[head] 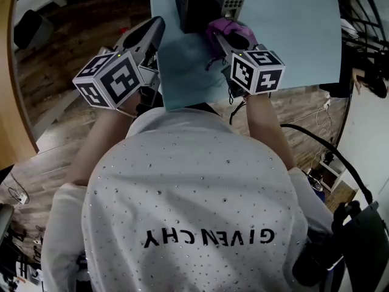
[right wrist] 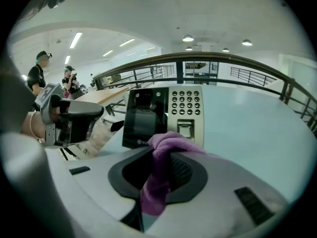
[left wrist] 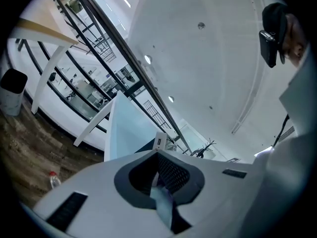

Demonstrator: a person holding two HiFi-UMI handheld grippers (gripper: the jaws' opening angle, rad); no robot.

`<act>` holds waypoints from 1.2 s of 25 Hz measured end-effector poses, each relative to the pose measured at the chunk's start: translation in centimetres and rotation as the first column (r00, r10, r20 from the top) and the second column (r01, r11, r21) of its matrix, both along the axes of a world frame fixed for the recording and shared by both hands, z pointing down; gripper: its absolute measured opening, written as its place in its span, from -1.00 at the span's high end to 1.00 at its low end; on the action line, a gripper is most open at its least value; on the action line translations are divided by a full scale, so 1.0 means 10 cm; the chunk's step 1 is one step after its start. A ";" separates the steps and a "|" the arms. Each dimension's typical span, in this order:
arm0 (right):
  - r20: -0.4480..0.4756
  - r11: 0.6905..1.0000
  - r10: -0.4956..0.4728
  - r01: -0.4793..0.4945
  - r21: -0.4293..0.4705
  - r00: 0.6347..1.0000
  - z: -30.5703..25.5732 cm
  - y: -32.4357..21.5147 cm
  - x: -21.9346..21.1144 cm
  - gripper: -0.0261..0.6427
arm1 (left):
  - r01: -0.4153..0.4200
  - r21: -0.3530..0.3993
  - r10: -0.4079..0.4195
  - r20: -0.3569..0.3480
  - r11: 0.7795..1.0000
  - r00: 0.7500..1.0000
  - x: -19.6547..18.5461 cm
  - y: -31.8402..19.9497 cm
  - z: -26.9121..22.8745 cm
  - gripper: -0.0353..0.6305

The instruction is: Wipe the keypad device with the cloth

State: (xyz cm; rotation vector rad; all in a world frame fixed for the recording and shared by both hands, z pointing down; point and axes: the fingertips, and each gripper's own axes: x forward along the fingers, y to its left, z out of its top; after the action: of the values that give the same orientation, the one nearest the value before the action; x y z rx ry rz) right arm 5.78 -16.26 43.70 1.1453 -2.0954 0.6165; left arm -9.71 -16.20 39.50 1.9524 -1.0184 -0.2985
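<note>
At the top centre of the head view, the right gripper (head: 230, 36), jaws clamped on the purple cloth (right wrist: 166, 145), faces the keypad device (head: 209, 5) on the pale blue table (head: 298, 35), seemingly poised to wipe, while the left gripper (head: 152, 32) idles beside it, jaws together and empty.

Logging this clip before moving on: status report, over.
Left tool shut, empty, angled upward. Right tool shut on purple cloth, right before the keypad device; contact unclear. Nothing between them.
</note>
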 end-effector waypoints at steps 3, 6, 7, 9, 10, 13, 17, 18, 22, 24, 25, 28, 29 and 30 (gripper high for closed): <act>-0.034 0.999 0.043 -0.043 0.009 0.998 0.01 -0.06 0.18 0.72 | -0.014 0.009 0.014 0.032 1.000 0.999 -0.02 0.05 0.02 0.89; -0.049 0.996 0.091 -0.090 0.019 0.995 0.00 -0.09 0.33 0.72 | -0.087 -0.002 0.086 0.071 0.996 0.994 0.00 0.17 0.07 0.89; -0.056 0.994 0.107 -0.106 0.022 0.993 0.00 -0.11 0.38 0.72 | -0.117 -0.011 0.117 0.081 0.993 0.990 0.00 0.21 0.09 0.89; -0.076 0.989 0.151 -0.150 0.018 0.986 0.00 -0.13 0.49 0.72 | -0.156 -0.027 0.158 0.103 0.987 0.982 -0.02 0.26 0.14 0.89; -0.093 0.985 0.174 -0.174 0.014 0.980 -0.01 -0.15 0.54 0.72 | -0.164 -0.028 0.166 0.115 0.986 0.979 -0.04 0.27 0.15 0.89; -0.090 0.990 0.135 -0.130 0.053 0.987 -0.29 -0.21 0.29 0.72 | -0.160 -0.015 0.161 0.130 0.987 0.978 -0.13 0.28 0.13 0.89; 0.055 0.987 -0.147 0.143 0.072 0.988 -0.82 -0.15 -0.74 0.72 | -0.145 0.002 0.144 0.130 0.989 0.981 -0.25 0.35 0.05 0.89; 0.070 0.975 -0.220 0.217 0.047 0.973 -0.89 -0.07 -0.97 0.72 | -0.147 0.005 0.145 0.131 0.989 0.981 -0.27 0.38 0.03 0.89; 0.052 0.884 -0.467 0.466 0.021 0.883 -0.97 0.13 -1.64 0.72 | -0.136 0.005 0.134 0.133 0.991 0.982 -0.32 0.49 0.05 0.89; -0.002 0.872 -0.486 0.485 0.068 0.874 -0.95 0.02 -1.72 0.72 | -0.115 -0.004 0.114 0.135 0.993 0.984 -0.38 0.54 0.09 0.89; -0.041 0.878 -0.469 0.471 0.089 0.882 -0.92 -0.06 -1.70 0.72 | -0.104 -0.009 0.104 0.135 0.995 0.985 -0.41 0.57 0.10 0.89; -0.170 0.923 -0.351 0.371 0.104 0.921 -0.74 -0.25 -1.47 0.72 | -0.081 -0.011 0.081 0.139 0.997 0.987 -0.54 0.65 0.11 0.89; -0.194 0.936 -0.318 0.340 0.096 0.928 -0.66 -0.27 -1.40 0.72 | -0.076 -0.008 0.077 0.140 0.997 0.987 -0.59 0.67 0.11 0.89; -0.199 0.944 -0.299 0.320 0.085 0.933 -0.60 -0.26 -1.35 0.72 | -0.072 -0.006 0.072 0.141 0.997 0.987 -0.63 0.68 0.11 0.89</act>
State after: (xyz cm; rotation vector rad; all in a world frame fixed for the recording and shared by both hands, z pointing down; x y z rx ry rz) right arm -7.72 -18.88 37.67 0.8677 -2.1124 0.2324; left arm -16.00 -9.41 40.60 2.0273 -1.0345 -0.1206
